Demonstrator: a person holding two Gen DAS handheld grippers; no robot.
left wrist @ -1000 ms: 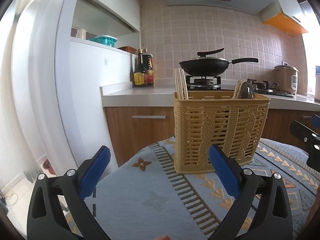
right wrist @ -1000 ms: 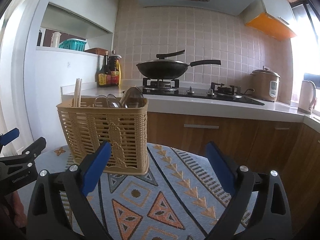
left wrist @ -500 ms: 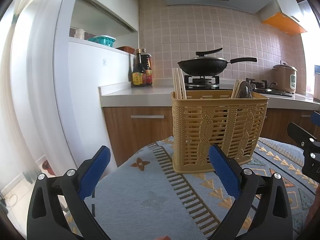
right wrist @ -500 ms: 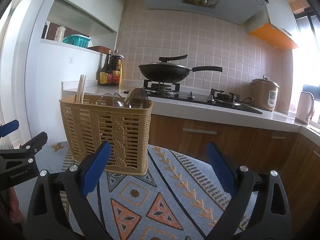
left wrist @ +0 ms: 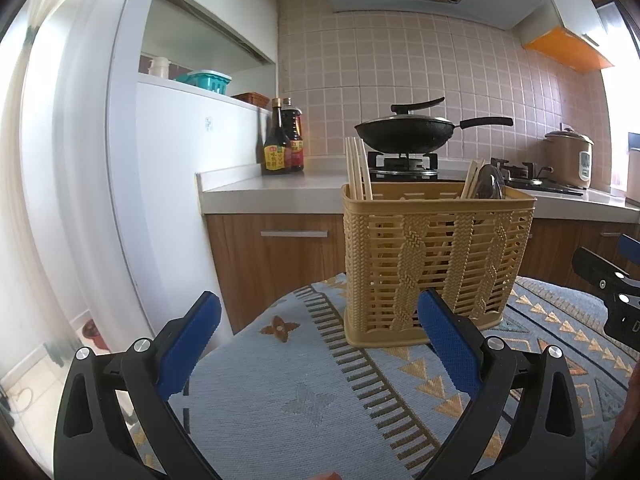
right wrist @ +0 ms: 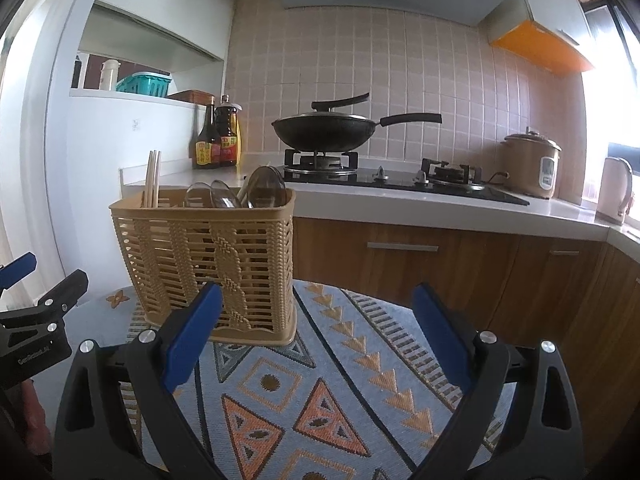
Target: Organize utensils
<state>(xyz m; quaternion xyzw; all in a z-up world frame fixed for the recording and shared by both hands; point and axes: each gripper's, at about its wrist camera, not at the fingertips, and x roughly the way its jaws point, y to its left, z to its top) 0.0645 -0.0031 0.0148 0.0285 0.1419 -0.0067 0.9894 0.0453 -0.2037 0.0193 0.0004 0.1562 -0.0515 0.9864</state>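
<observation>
On patterned cloth, basket already loaded with chopsticks, spoons; left gripper and right gripper held spread, empty; both best kept clear of basket.

Black gripper frames, blue finger pads, silver screws

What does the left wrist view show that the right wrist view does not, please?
Only the left wrist view shows the floor beside the table and the right claw at its right edge. Only the right wrist view shows the kettle, two spoons in the basket, and the left claw at its left edge. Both show the basket with chopsticks, the wok, the bottles and the rice cooker.
</observation>
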